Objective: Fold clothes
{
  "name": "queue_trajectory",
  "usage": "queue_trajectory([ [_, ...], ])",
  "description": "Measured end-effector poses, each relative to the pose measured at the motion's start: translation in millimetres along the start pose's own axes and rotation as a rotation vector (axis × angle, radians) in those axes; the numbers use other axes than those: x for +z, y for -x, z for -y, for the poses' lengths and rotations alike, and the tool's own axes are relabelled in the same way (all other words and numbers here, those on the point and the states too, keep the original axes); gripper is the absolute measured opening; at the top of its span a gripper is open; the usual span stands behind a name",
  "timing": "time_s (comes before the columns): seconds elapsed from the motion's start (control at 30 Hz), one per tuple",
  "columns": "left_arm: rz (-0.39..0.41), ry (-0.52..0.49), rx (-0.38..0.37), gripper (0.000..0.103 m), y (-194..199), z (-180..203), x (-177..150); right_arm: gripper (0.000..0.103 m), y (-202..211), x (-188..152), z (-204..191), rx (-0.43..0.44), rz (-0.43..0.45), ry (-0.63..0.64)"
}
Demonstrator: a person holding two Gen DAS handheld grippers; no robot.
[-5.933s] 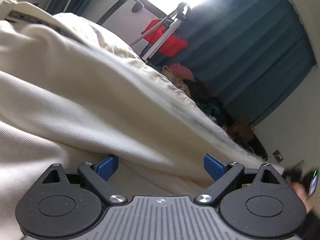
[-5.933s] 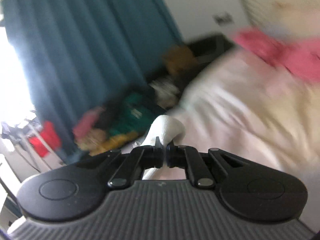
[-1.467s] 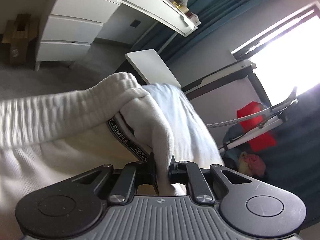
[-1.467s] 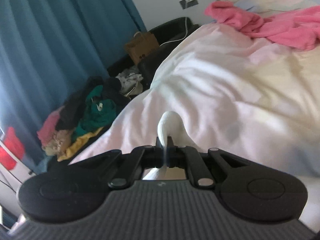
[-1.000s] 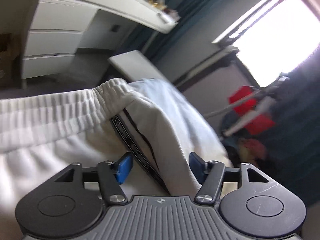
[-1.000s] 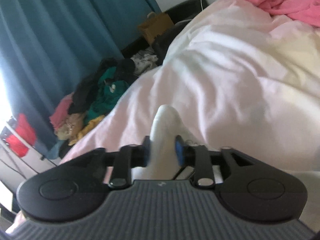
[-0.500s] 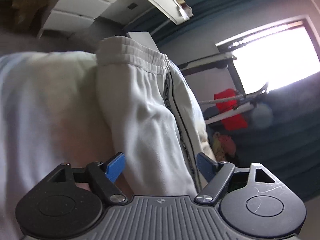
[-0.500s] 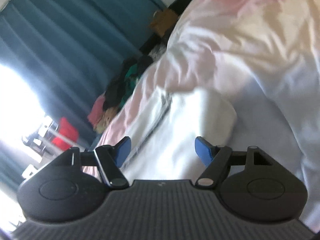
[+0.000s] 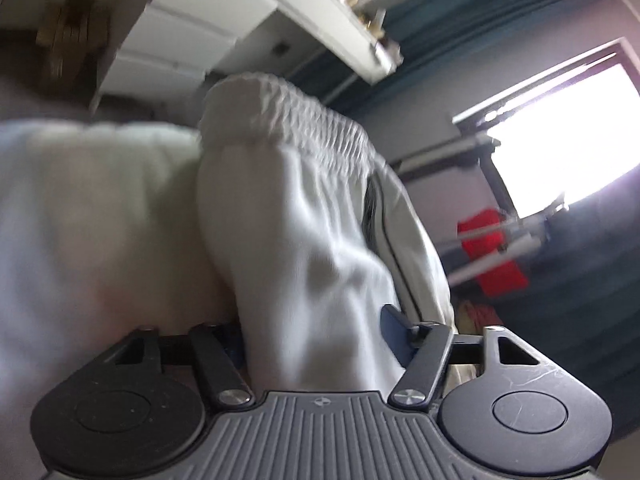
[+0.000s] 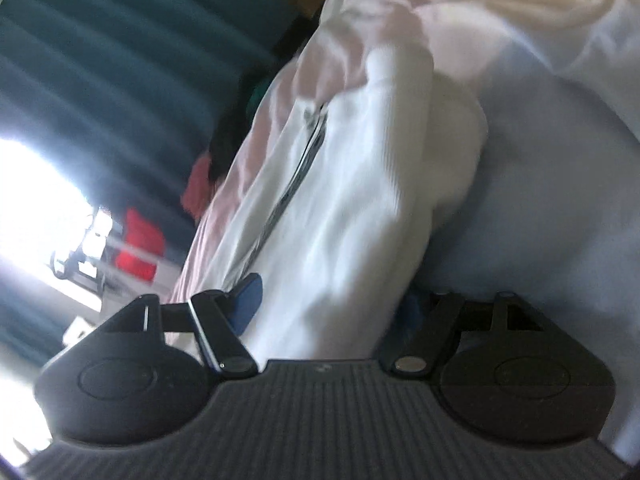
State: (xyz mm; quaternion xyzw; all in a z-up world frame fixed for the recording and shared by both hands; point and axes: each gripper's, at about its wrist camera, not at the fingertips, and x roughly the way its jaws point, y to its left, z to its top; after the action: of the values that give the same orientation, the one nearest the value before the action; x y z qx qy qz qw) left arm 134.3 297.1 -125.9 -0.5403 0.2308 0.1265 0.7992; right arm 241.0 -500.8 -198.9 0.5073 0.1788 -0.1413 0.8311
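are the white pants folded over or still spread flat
Folded over: the white pants form a thick doubled bundle, elastic waistband on top, lying on the bed sheet between both open grippers.

White trousers folded on the bed in front of me.

The soft white jersey trousers (image 9: pixel 304 248) with a dark side stripe lie doubled in a thick, rumpled fold; the gathered elastic waistband (image 9: pixel 288 108) sits at the far end, and in my right view the stripe (image 10: pixel 296 176) runs along the left.
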Motion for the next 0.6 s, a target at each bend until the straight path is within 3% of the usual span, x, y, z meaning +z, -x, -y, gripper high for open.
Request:
queue_trajectory([
  [0.13,0.067,0.011,-0.003,0.027,-5,0,9,0.07,-13,10,9,0.017,0.087,-0.079],
  [0.2,0.101,0.017,-0.005,0.02,-8,0,13,0.064,-16,14,14,0.014,0.124,-0.128],
  [0.27,0.134,0.023,-0.006,0.014,-10,0,17,0.047,-17,19,19,0.01,0.157,-0.158],
  [0.3,0.14,0.028,-0.021,0.013,-9,3,20,0.02,-16,22,23,0.005,0.163,-0.162],
  [0.33,0.141,0.034,-0.042,0.012,-5,7,24,0.014,-14,26,28,-0.003,0.16,-0.158],
  [0.5,0.155,0.009,-0.133,0.011,26,22,34,0.011,10,38,22,0.037,0.159,-0.102],
  [0.6,0.167,0.028,-0.129,0.011,52,15,35,0.011,34,41,17,0.051,0.157,-0.104],
])
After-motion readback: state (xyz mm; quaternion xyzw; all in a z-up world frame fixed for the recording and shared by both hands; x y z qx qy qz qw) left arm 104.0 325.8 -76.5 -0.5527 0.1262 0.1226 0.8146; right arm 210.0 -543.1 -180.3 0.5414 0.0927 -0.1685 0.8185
